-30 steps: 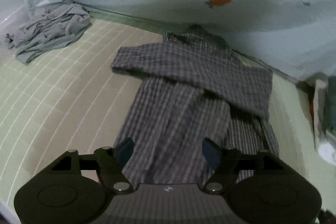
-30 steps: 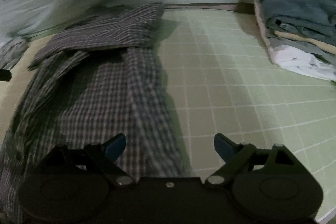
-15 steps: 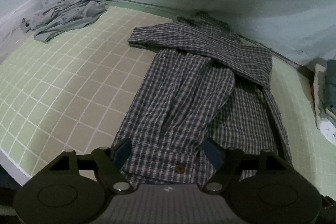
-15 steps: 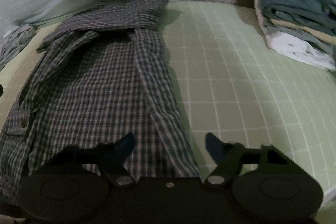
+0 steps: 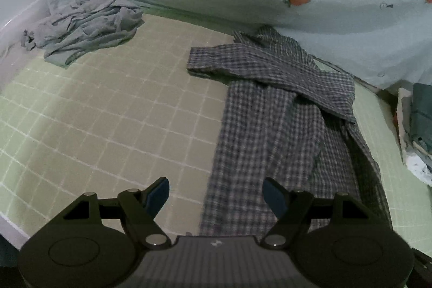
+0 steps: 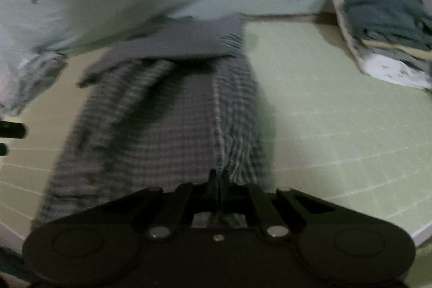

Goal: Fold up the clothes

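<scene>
**Plaid shirt, hem being pinched for folding**

Upper left of the left-wrist frame: crumpled grey garment (image 5: pixel 83 26) is lying on the bed (image 5: pixel 108 109). Lower centre: left gripper (image 5: pixel 216 195) is hovering with fingers apart, beside the hem. Centre: plaid shirt (image 5: pixel 272 126) is lying lengthwise, sleeves crossed inward. Right gripper (image 6: pixel 217 177) is clamping its near hem. Far right: folded stack (image 6: pixel 388 26) is waiting.

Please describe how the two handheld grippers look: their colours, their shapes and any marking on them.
Both are black plastic. The left gripper has two round side housings, silver pivot screws, blue pads on its jaws, and a ribbed grey centre with a small white mark. The right gripper has the same shape. No cables or sleeves show.
</scene>
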Tool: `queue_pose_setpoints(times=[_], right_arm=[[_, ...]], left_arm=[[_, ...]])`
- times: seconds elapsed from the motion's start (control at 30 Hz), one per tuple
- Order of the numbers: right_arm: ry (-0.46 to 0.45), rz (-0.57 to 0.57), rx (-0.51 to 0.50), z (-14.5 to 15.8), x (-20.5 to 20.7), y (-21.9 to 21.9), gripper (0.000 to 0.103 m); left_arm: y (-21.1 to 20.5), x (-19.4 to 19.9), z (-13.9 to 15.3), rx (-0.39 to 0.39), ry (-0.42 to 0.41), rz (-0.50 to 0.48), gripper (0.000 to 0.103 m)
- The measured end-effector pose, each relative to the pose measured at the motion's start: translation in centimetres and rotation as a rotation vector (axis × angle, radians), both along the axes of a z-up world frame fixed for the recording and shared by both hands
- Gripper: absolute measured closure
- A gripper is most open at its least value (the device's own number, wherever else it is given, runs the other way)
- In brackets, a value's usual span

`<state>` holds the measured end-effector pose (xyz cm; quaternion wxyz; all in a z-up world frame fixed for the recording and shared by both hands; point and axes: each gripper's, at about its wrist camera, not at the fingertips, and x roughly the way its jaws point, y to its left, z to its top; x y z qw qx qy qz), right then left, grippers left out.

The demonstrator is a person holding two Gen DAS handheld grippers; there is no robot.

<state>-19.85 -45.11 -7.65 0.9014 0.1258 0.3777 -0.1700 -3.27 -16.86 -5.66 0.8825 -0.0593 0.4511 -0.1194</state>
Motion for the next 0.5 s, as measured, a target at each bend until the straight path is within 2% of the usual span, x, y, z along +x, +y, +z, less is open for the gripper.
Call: queue_pose_setpoints(times=[0.13,0.33,0.43,0.5], right_arm=[[-0.019,0.035,0.023,-0.2,1.4,3.8,0.102],[0.033,-0.02,0.138,-4.3,3.1,6.6,0.099],[0.02,-0.072,0.186,-5.3,2.9,6.9,0.091],[0.019,-0.092,0.2,-5.0,2.8,6.9,0.08]], left_arm=[[2.4,0.7,0.0,0.014,-0.009,-0.033,0.026],[6.1,1.4,-0.6,0.043,0.001,-0.055,0.026],[7.7,1.5,-0.8,0.063,0.01,-0.05,0.026],[8.3,1.7,-0.7,0.055,0.011,-0.035,0.026]])
